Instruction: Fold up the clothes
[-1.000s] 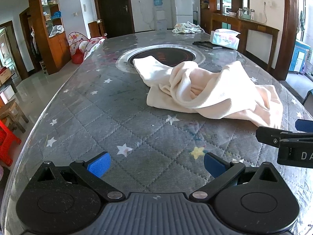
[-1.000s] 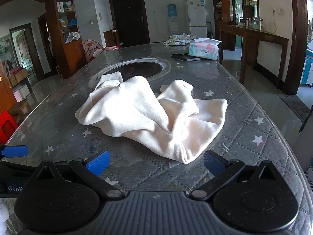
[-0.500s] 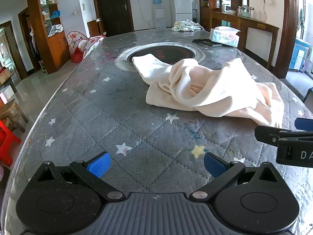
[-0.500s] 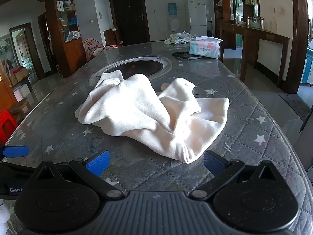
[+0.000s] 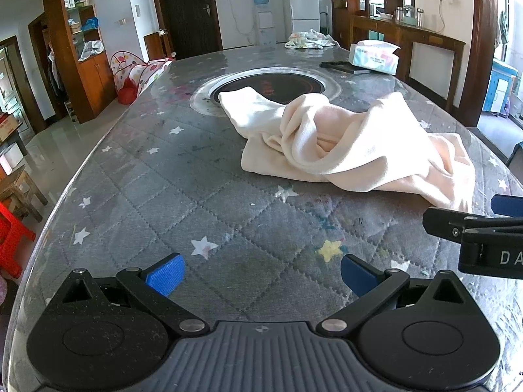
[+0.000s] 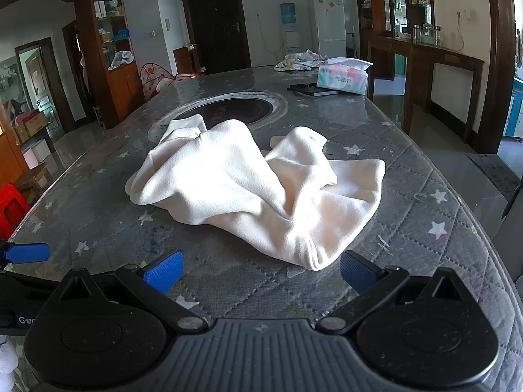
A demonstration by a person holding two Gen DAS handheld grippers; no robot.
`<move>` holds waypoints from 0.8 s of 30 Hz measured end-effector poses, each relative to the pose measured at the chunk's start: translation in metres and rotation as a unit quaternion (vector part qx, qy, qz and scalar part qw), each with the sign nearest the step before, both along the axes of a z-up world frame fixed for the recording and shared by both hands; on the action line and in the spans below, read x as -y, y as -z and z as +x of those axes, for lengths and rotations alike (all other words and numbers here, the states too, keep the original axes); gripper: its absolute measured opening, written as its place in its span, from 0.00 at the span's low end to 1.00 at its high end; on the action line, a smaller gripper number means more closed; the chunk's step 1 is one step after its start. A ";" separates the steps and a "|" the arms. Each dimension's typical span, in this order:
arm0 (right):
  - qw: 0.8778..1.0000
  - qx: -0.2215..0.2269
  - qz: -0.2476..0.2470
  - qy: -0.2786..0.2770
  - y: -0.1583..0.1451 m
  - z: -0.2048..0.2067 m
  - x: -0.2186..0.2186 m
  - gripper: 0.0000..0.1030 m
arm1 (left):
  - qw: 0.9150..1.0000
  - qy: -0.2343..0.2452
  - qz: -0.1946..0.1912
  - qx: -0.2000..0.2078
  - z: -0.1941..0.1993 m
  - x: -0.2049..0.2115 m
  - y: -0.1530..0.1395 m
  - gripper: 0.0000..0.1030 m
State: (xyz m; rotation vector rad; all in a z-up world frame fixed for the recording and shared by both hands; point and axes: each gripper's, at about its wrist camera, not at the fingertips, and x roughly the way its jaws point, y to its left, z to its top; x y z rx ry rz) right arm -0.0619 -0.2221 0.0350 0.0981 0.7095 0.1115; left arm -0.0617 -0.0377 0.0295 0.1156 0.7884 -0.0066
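- A crumpled cream garment point(image 5: 353, 143) lies in a loose heap on the counter point(image 5: 183, 196), which is covered with a grey quilted cloth printed with stars.
- Its far end overlaps the rim of the round dark inset cooktop point(image 5: 271, 85) in the middle of the counter; its near end trails toward the right-hand edge.
- The left hand-held gripper point(image 5: 261, 276) hovers above bare quilted cloth, its two blue-padded fingers spread wide with nothing between them; the garment lies well ahead of it and to its right.
- In the left wrist view, the right hand-held gripper point(image 5: 503, 207) enters from the right edge, just beside the garment's near corner.
- From its own camera, the right hand-held gripper point(image 6: 261, 271) is likewise wide open and empty; the garment's nearest folded corner point(image 6: 313, 261) sits just in front of the gap between its fingers, not touching either pad.
- One blue fingertip of the left hand-held gripper point(image 6: 26, 251) shows at the left edge of the right wrist view.
- At the far end of the counter sit a tissue box point(image 6: 343, 76), a flat black object point(image 6: 310, 89) just beside it, and a patterned cloth bundle point(image 6: 299, 60) farther back.
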 end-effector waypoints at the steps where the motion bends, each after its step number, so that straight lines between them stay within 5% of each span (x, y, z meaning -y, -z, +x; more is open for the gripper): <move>1: 1.000 0.000 0.000 0.000 0.000 0.000 0.000 1.00 | 1.000 0.000 0.000 0.000 0.000 0.000 0.000 1.00; 24: 1.000 -0.003 -0.002 -0.004 0.003 0.008 -0.002 1.00 | 1.000 0.001 0.001 -0.003 0.007 -0.001 0.002 1.00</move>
